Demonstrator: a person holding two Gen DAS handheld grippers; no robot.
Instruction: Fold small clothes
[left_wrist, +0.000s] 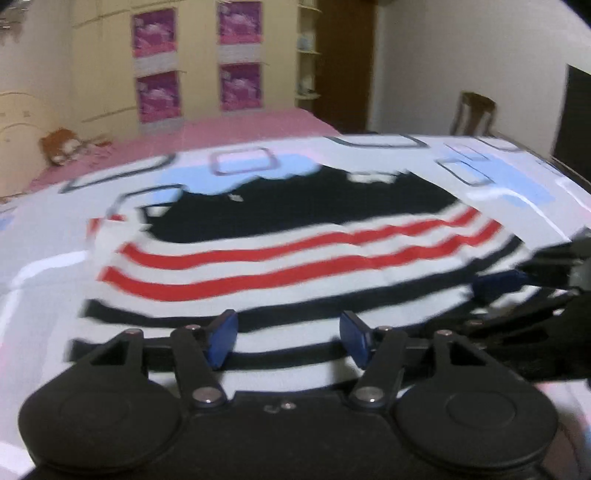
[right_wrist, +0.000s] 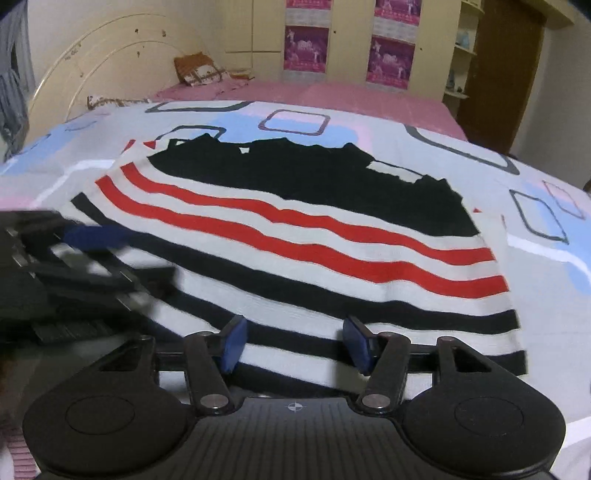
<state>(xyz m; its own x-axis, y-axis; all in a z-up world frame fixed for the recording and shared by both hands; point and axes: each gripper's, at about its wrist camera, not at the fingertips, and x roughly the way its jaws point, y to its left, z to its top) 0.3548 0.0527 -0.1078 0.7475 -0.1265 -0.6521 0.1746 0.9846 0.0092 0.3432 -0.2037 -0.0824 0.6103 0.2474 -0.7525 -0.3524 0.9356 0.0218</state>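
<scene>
A small striped garment (left_wrist: 258, 266) lies flat on the bed, white with red and black stripes and a black top part; it also shows in the right wrist view (right_wrist: 295, 236). My left gripper (left_wrist: 288, 338) is open and empty just above the garment's near black-striped edge. My right gripper (right_wrist: 294, 343) is open and empty over the same near edge, further right. Each gripper shows in the other's view: the right one at the right side (left_wrist: 509, 280), the left one at the left side (right_wrist: 92, 236).
The garment rests on a white bedsheet (right_wrist: 546, 317) with blue, pink and grey squares. Beyond it is a pink bed (right_wrist: 332, 96) with a brown cushion (right_wrist: 199, 68), a wardrobe with pink posters (left_wrist: 240, 55), a chair (left_wrist: 474, 112) and a brown door (right_wrist: 506, 70).
</scene>
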